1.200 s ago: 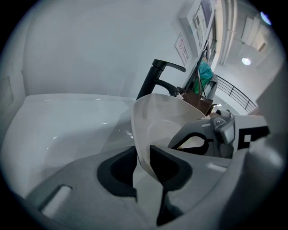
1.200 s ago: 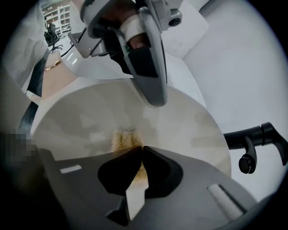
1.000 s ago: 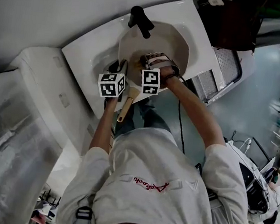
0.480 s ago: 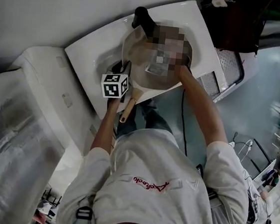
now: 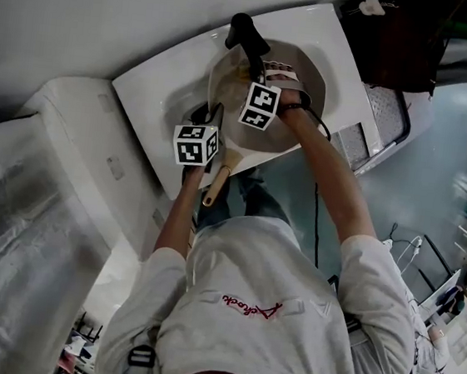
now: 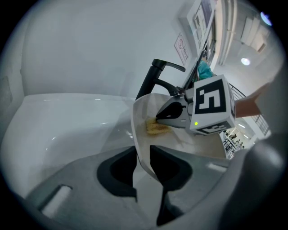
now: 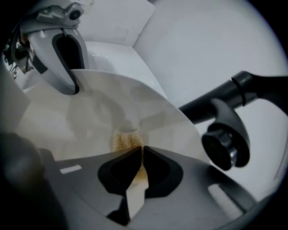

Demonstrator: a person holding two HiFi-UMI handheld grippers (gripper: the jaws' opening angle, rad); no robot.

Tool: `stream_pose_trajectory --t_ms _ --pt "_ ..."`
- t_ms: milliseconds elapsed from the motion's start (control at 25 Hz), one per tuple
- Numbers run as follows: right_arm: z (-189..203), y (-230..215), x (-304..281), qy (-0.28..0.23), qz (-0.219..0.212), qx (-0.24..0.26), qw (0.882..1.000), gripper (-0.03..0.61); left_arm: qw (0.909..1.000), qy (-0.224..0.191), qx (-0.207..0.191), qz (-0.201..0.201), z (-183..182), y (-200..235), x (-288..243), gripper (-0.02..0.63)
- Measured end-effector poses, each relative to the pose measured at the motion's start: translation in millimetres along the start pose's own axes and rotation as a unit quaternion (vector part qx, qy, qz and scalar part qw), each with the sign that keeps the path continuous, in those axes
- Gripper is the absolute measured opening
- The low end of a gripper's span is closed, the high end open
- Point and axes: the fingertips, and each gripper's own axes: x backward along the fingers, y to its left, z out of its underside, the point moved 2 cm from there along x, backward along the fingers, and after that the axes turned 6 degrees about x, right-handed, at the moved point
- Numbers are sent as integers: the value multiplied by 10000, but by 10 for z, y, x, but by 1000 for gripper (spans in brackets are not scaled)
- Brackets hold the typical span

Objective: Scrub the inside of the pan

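**Scrub pad on the inner wall of the pan**

The right gripper has its two jaws almost together, and they are clamped on a small yellow-brown fibrous scrub pad. In the right gripper view the pad sticks out at 12 o'clock from the jaw tips and lies against the inner surface of the round cream-coloured metal pan.

The pan is inside the white ceramic washbasin and stands tilted, not flat. Its light wooden handle sticks out over the front edge of the basin. In the head view the long axis of the pan runs from 1 o'clock to 7 o'clock, and the handle points to 7 o'clock, toward the person. The black metal tap stands at 12 o'clock from the pan, just beside its far rim.

The left gripper has its jaws partly apart, and they are clamped on the thin rim of the pan, at the handle side. In the left gripper view this rim rises to 12 o'clock between the two jaws.
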Motion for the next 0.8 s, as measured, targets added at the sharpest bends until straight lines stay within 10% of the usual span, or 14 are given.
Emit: stream_pose_trajectory --t_ms 800 --pt "-236 1135 422 -573 -1089 1470 9815 23 10000 -35 17 -35 3 10 -3 92"
